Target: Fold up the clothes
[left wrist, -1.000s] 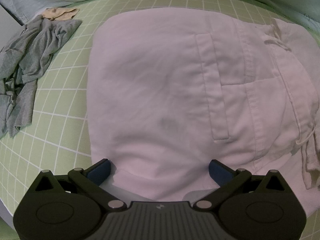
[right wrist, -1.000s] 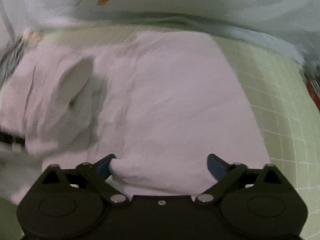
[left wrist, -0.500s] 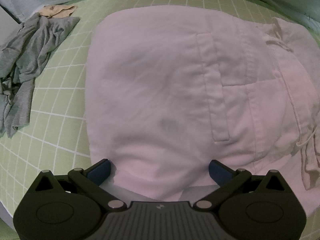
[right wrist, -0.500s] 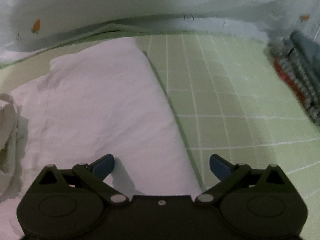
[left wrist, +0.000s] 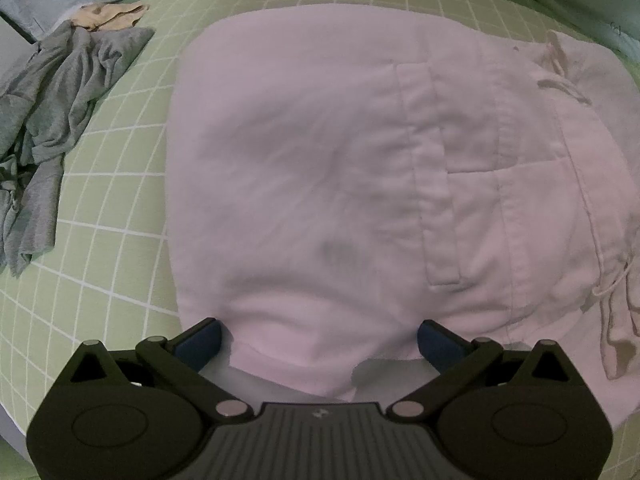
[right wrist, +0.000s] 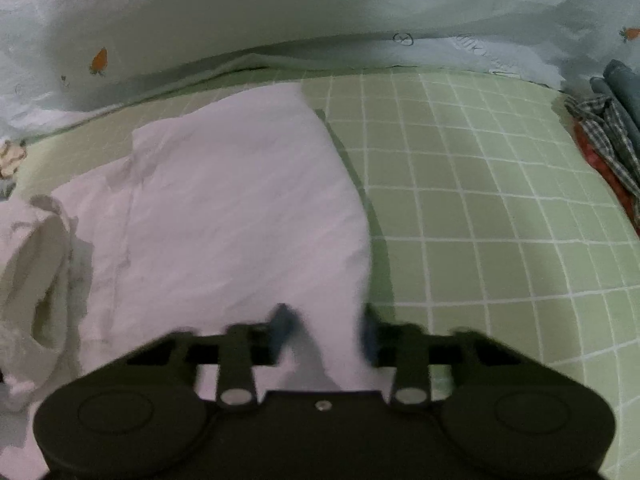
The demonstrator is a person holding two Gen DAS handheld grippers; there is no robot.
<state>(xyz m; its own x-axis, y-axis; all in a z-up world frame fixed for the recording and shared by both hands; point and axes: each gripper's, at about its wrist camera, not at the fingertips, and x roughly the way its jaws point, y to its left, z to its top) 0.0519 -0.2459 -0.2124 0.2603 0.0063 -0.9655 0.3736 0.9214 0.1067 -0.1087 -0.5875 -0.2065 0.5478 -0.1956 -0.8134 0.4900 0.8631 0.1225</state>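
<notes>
White trousers (left wrist: 320, 168) spread on bed ahead of both grippers. Left gripper (left wrist: 318, 338) spread wide, straddling hem. Right gripper (right wrist: 324, 326) pinching trouser edge, blurred. Risk: thin pinch slips, fold skews.

No readable text, labels, brands, numbers or signs visible.
</notes>
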